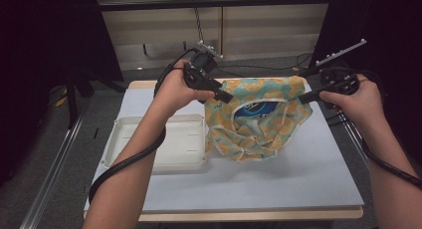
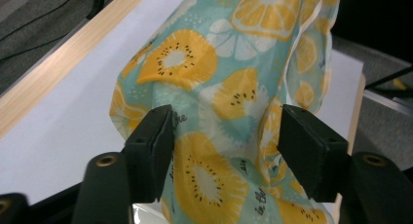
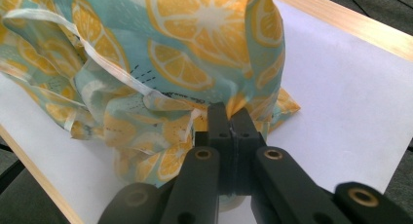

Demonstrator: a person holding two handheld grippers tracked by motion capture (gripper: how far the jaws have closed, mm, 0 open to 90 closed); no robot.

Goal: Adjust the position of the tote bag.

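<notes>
Spread left gripper point(image 2: 221, 153) jaws are straddled round the citrus-print bag point(image 2: 229, 87) directly ahead, its far edge pinched by the closed right gripper point(image 3: 229, 124)

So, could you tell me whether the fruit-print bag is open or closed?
Open: the fruit-print bag's mouth gapes, showing a blue item inside.

white tray point(image 1: 158, 162) | on table point(image 1: 278, 189) (left side) | upright

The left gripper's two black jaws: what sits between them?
Fruit-print cloth fills the gap between the open jaws of the left gripper, seen in the left gripper view.
</notes>
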